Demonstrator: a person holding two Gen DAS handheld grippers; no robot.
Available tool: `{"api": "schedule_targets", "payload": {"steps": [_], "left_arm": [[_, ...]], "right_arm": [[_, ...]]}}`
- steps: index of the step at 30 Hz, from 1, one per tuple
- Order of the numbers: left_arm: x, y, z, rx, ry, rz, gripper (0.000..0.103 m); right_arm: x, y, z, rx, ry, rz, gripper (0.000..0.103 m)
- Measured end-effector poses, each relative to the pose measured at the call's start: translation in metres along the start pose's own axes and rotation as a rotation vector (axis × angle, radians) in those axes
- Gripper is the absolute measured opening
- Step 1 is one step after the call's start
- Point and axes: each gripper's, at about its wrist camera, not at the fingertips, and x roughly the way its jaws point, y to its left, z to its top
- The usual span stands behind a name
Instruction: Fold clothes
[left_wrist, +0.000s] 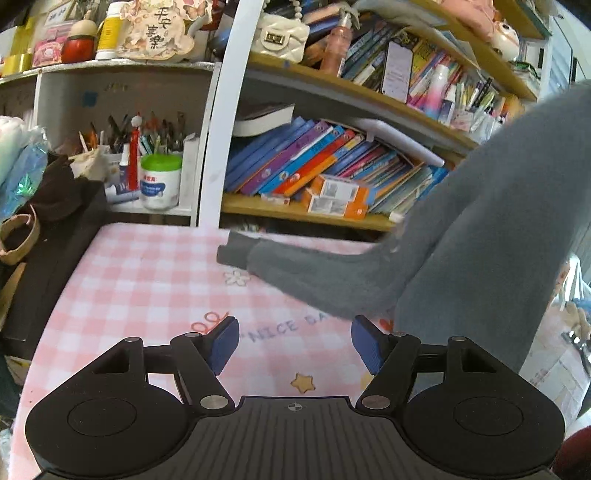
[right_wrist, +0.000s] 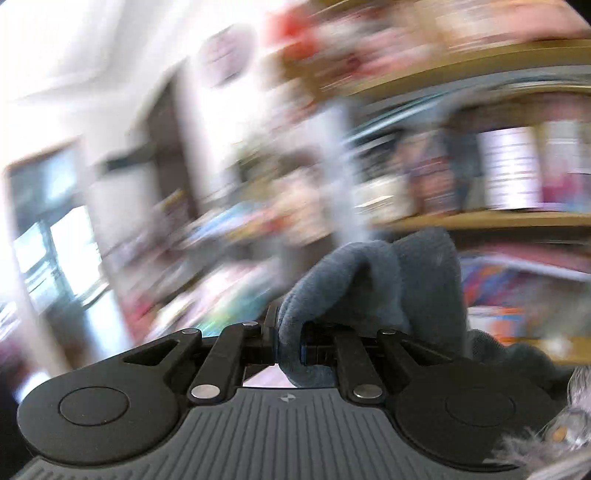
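Step in hand, as judged: laying out the garment, not yet folding. The right gripper is clamping a bunched fold of the grey sweater; its jaws are drawn in tight with plush cloth squeezed between them and bulging above. The right wrist view is heavily smeared behind the cloth, so the room there is unreadable; only blurred shelves are showing.

The left gripper is hovering with its jaws spread wide, its blue pads holding nothing. Below it the pink checked tablecloth is showing between the fingers.

Position of the sweater: most of it is hanging in the air at the right side of the left wrist view, falling as a tall grey sheet. One sleeve is trailing down and lying across the tablecloth, its cuff pointing towards the far left, near the bookshelf. The sleeve is lying ahead of the left gripper and apart from it; the hanging body is passing just beside the right-hand pad, contact not determinable.

Next move, as judged: the free left gripper is needing a second hold, probably on the hanging hem or shoulder edge, so that the sweater can be spread flat on the tablecloth. Risk: grabbing two layers at once, leaving a twist.
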Motion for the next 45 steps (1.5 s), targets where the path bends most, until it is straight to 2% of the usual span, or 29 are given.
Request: {"api": "schedule_targets", "payload": {"steps": [1,3,7,10,12,13,18,22,25,30,31,32,34,36,39,43,45], "left_arm": [[0.000,0.002,-0.001,-0.009,-0.002,0.006,0.069],[-0.001,0.006,-0.004,-0.029,-0.004,0.019,0.069],[-0.002,0.023,-0.007,-0.094,0.004,0.041,0.069],[0.000,0.024,-0.003,-0.116,-0.006,0.023,0.069],[0.003,0.021,0.001,-0.118,-0.016,0.000,0.069],[0.005,0.019,0.003,-0.116,-0.020,-0.013,0.069],[0.031,-0.012,0.015,-0.020,0.001,-0.095,0.069],[0.053,-0.041,0.030,0.053,0.022,-0.165,0.069],[0.075,-0.067,0.044,0.111,0.044,-0.225,0.069],[0.123,-0.122,0.058,0.233,0.125,-0.333,0.069],[0.134,-0.134,0.058,0.256,0.152,-0.349,0.069],[0.146,-0.149,0.057,0.288,0.186,-0.363,0.069],[0.165,-0.173,0.052,0.358,0.253,-0.387,0.069],[0.185,-0.195,0.044,0.439,0.309,-0.386,0.069],[0.213,-0.208,0.034,0.485,0.413,-0.377,0.068],[0.242,-0.214,0.022,0.518,0.544,-0.361,0.063],[0.253,-0.211,0.013,0.522,0.615,-0.368,0.057]], "right_arm": [[0.001,0.008,-0.002,-0.041,0.053,0.045,0.009],[-0.001,0.013,-0.006,-0.082,0.139,0.020,0.008],[-0.014,-0.005,-0.013,-0.107,0.236,-0.245,0.007],[-0.021,-0.018,-0.024,-0.203,0.316,-0.507,0.007],[-0.024,-0.033,-0.042,-0.214,0.392,-0.601,0.007],[-0.027,-0.044,-0.056,-0.162,0.429,-0.615,0.007],[-0.036,-0.103,-0.151,0.280,0.608,-0.568,0.007],[-0.038,-0.105,-0.233,0.476,0.742,-0.597,0.007],[-0.049,-0.094,-0.258,0.604,0.692,-0.579,0.007],[-0.070,-0.096,-0.270,0.718,0.603,-0.593,0.009],[-0.071,-0.098,-0.272,0.729,0.595,-0.603,0.013],[-0.076,-0.098,-0.273,0.742,0.584,-0.618,0.025],[-0.083,-0.099,-0.273,0.767,0.552,-0.639,0.034],[-0.093,-0.103,-0.275,0.822,0.486,-0.639,0.038],[-0.105,-0.112,-0.280,0.933,0.385,-0.634,0.043],[-0.099,-0.121,-0.286,0.977,0.394,-0.652,0.044],[-0.093,-0.125,-0.288,0.977,0.415,-0.656,0.044]]}}
